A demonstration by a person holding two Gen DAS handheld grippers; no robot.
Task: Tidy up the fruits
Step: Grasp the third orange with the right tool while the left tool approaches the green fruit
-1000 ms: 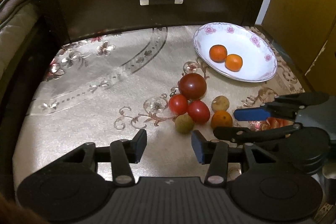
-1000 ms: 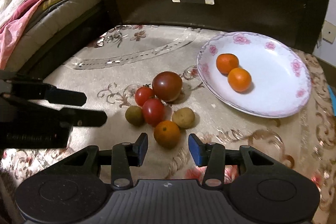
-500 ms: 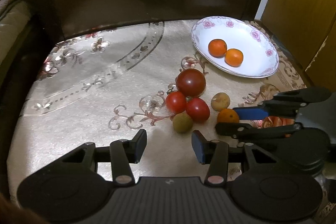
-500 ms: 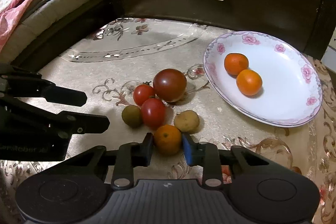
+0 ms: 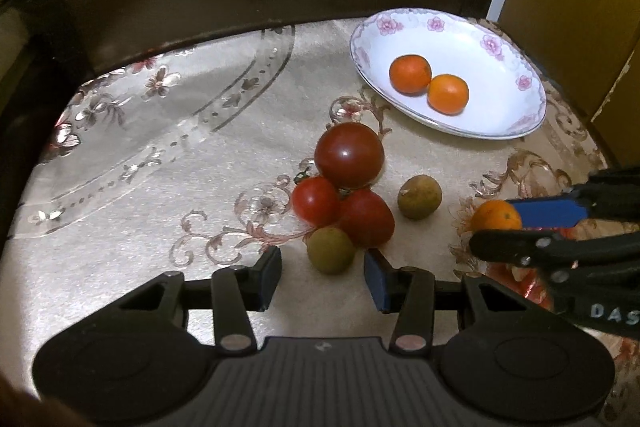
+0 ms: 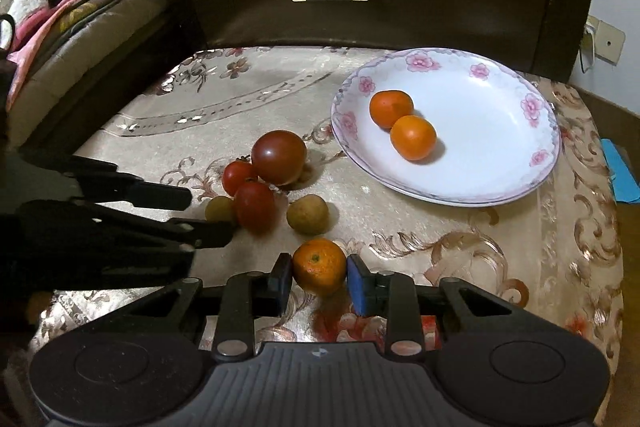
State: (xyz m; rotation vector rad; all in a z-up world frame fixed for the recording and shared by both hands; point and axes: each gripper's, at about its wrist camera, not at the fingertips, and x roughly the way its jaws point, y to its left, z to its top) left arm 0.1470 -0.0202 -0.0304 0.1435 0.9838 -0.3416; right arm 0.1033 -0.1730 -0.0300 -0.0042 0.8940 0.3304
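The right gripper point(image 6: 319, 277) is clamped on a small orange point(image 6: 319, 266), with one pad on each side of it. The orange sits low over the flowery cloth point(image 6: 460, 239), a little apart from the other fruit. I cannot tell if it is off the cloth yet.

The white plate point(image 6: 500, 183) with pink flowers on its rim is up and to the right. Two oranges point(image 6: 402, 121) already lie in it, touching each other. So the job in hand looks like putting the orange ones together on the plate.

The left gripper point(image 5: 322, 273) has just been closing a little, but its pads do not touch anything. A small green fruit point(image 5: 330, 250) sits just in front of the gap between them. Next to it are two little red tomatoes point(image 5: 344, 209) and a big dark tomato point(image 5: 349, 155), all bunched up. A brownish round fruit point(image 5: 419, 197) lies a bit to the side.

Next, I think the right gripper needs to lift the orange, carry it over the rim of the plate, and let go gently beside the other two. It is round, so it may roll if dropped.
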